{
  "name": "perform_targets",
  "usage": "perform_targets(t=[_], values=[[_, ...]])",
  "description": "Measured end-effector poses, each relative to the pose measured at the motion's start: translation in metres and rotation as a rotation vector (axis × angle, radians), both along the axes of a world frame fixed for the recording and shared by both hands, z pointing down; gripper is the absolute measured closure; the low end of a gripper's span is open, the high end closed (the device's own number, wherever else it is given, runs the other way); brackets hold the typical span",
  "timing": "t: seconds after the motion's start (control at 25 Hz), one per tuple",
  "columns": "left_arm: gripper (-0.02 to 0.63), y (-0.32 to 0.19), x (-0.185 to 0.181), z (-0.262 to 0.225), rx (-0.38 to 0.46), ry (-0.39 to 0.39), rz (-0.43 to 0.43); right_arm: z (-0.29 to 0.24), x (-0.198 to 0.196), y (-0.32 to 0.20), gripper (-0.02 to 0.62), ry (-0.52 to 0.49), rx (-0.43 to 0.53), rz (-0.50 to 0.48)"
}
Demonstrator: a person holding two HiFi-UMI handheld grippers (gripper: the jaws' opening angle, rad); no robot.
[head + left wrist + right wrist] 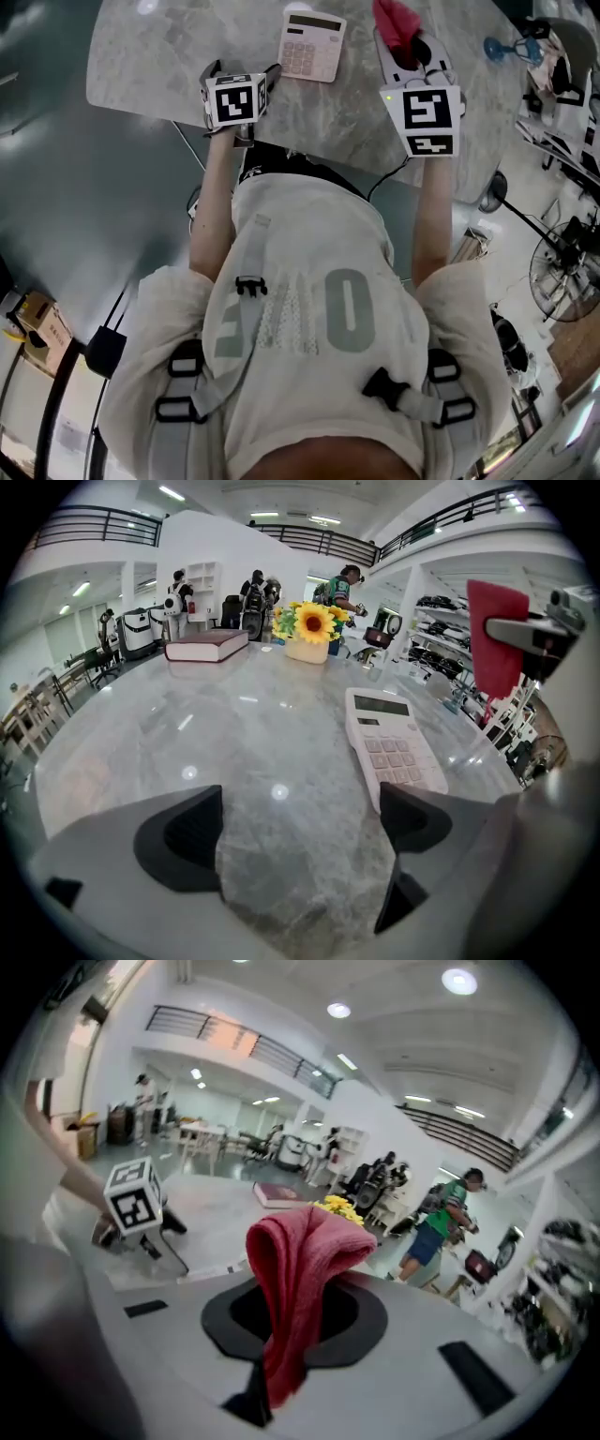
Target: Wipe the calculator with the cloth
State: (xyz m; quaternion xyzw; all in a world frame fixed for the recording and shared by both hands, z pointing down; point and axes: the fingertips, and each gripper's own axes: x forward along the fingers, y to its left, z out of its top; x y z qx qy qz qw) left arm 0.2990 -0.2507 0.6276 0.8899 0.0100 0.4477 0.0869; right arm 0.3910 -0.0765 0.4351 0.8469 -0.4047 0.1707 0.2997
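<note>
Marble table (234,742), calculator (389,747) on it, balcony railing (94,525)

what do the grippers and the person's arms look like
The left claw and right claw are pale grey with black pads; each carries a white cube with black square markers. The person wears a pale short-sleeved shirt with grey straps; forearms are bare.

The grey marble table (141,56) carries a calculator (313,45), book (206,645) and sunflower pot (307,649).
</note>
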Motion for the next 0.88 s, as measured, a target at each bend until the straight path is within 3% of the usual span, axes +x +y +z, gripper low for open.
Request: perform_targets(t=[0.24, 0.36, 0.56, 0.88], values=[[0.097, 0.0, 0.0, 0.0, -0.002, -0.004, 0.008, 0.064, 0.008, -0.026, 0.537, 0.118, -0.512, -0.314], [0.097, 0.001, -0.002, 0.002, -0.005, -0.004, 0.005, 0.09, 0.012, -0.034, 0.537, 0.163, -0.669, -0.384], [0.097, 0.0, -0.002, 0.005, -0.009, -0.011, 0.007, 0.119, 0.021, -0.044, 0.538, 0.188, -0.803, -0.397], [0.097, 0.0, -0.001, 0.002, -0.011, -0.027, 0.016, 0.15, 0.025, -0.037, 0.538, 0.138, -0.888, -0.37]])
